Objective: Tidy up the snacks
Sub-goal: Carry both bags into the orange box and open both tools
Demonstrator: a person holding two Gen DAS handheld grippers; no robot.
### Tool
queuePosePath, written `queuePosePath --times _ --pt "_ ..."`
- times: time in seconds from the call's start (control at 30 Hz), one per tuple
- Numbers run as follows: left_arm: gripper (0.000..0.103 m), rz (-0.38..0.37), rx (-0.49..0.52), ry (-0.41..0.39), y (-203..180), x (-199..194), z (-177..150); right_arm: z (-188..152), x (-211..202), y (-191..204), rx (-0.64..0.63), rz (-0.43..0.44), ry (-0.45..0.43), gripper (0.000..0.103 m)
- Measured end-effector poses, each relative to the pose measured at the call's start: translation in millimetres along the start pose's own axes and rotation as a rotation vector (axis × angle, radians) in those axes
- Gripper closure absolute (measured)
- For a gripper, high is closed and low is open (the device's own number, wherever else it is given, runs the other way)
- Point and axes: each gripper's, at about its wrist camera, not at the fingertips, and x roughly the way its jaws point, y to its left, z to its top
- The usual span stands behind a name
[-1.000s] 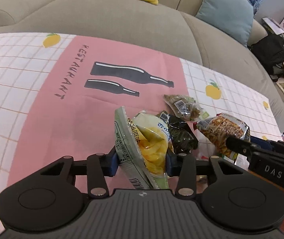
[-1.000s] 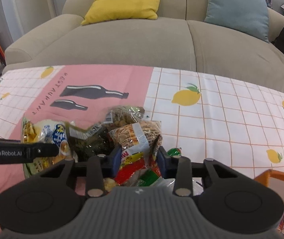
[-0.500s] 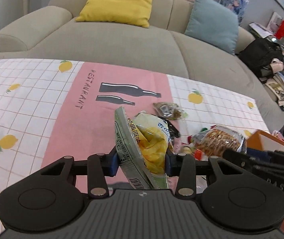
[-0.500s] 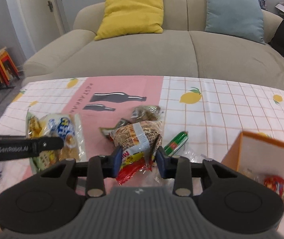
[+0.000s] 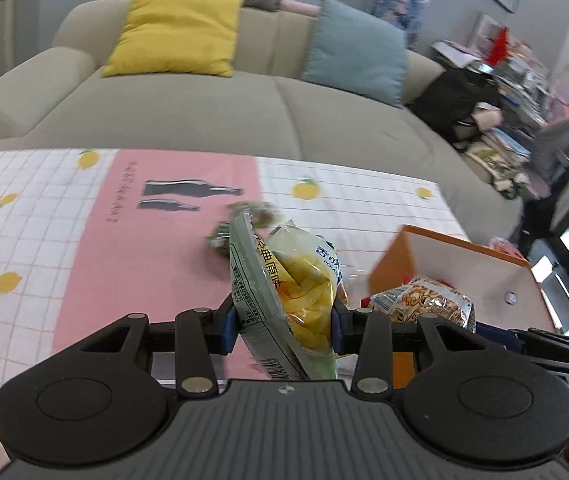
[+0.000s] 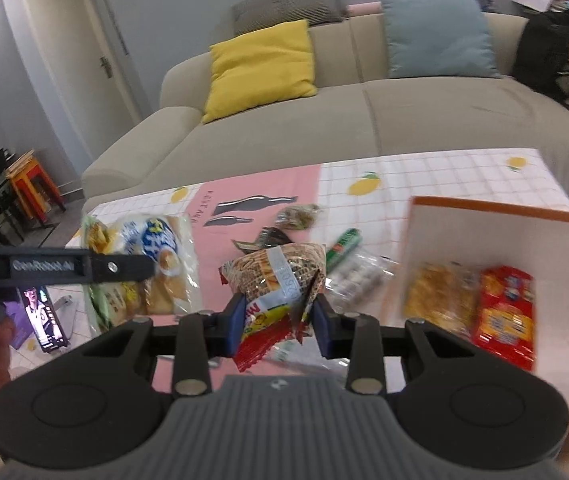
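My left gripper is shut on a green-and-yellow chip bag, held above the table; the bag also shows in the right wrist view. My right gripper is shut on a brown-and-red noodle snack bag, which also shows in the left wrist view near the box. An orange box with a white inside stands at the right and holds a yellow pack and a red pack. In the left wrist view the box lies just right of my left gripper.
On the pink-and-white lemon tablecloth lie two dark snack packs, a green stick pack and a clear wrapped pack. A phone lies at the table's left. A grey sofa runs behind the table.
Both grippers have risen and moved right with their bags. The orange box has come into view, and the right gripper's bag is now beside it.
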Motion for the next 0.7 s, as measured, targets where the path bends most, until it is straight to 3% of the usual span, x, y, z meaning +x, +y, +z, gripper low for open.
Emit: queuePosePath --times 0.23,0.37,0.5,0.6,0.7 --pt "0.055 -0.107 0.138 0.027 -63.8 10.2 8.6 -5.5 -41.7 -53.4 0.063 -0.098 -0.035 0.069" --pt "0.055 -0.187 0.233 0.084 -105.7 28.5 17.0 -4.1 -56.0 -90.4 0.095 -0.126 -0.018 0.069" --pt "0.055 -0.219 0.351 0.162 -149.3 57.1 19.4 1.3 -56.0 -126.0 0.104 -0.131 0.056 0.069" --pt "0.055 -0.243 0.389 0.280 -172.9 89.7 18.7 6.7 -47.8 -150.3 0.122 -0.116 0.133 0.069" --pt "0.055 -0.221 0.432 0.380 -189.5 120.6 13.4 11.1 -32.0 -170.5 0.140 -0.077 0.224 0.069"
